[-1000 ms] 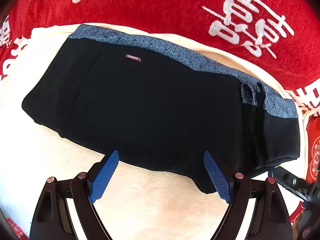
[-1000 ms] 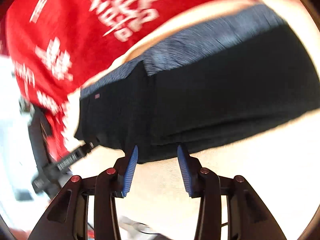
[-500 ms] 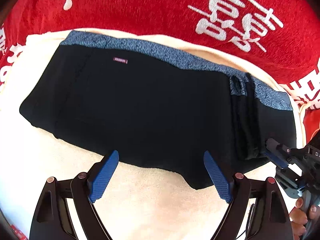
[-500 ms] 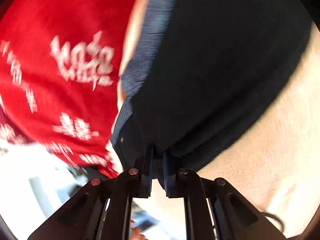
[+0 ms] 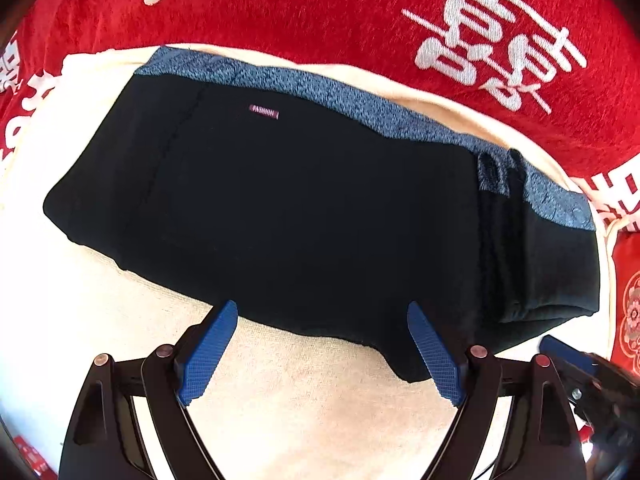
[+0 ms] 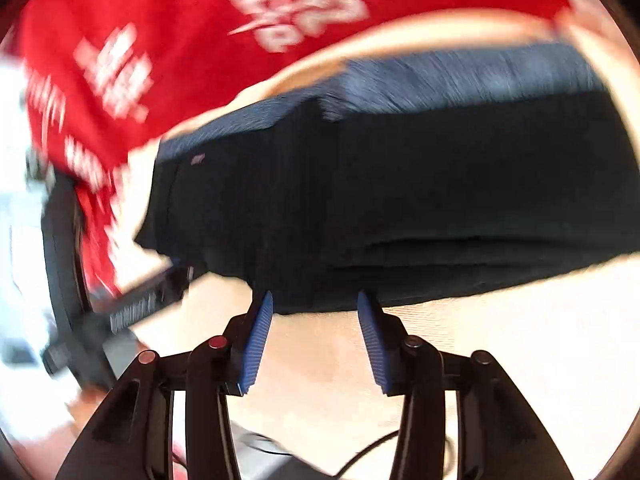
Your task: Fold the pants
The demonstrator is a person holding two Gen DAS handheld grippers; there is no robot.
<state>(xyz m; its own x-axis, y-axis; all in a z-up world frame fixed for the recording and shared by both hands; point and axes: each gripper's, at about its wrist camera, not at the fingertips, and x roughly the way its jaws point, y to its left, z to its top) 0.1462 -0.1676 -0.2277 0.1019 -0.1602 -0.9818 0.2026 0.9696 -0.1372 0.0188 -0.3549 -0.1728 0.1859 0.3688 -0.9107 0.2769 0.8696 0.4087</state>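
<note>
Left claw (image 5: pixel 320 344): two black plastic linkage arms, each carrying a blue cross-hatched rubber pad (image 5: pixel 208 354); round copper-red pivot pins at the joints. Right claw (image 6: pixel 314 332): same build, black triangular-cutout arms, blue ribbed pads (image 6: pixel 256 344), reddish pins on the near links, darker ones on the far side. Thin black cable (image 6: pixel 360 450) trails beneath it.

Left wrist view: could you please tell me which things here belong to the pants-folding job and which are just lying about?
Belongs to the job:
- black pants, folded, with the blue-grey waistband
- left gripper, open above the near edge
- right gripper, jaws opening, nothing between them
- cream mat under the pants

Just lying about:
- red cloth with white characters
</note>
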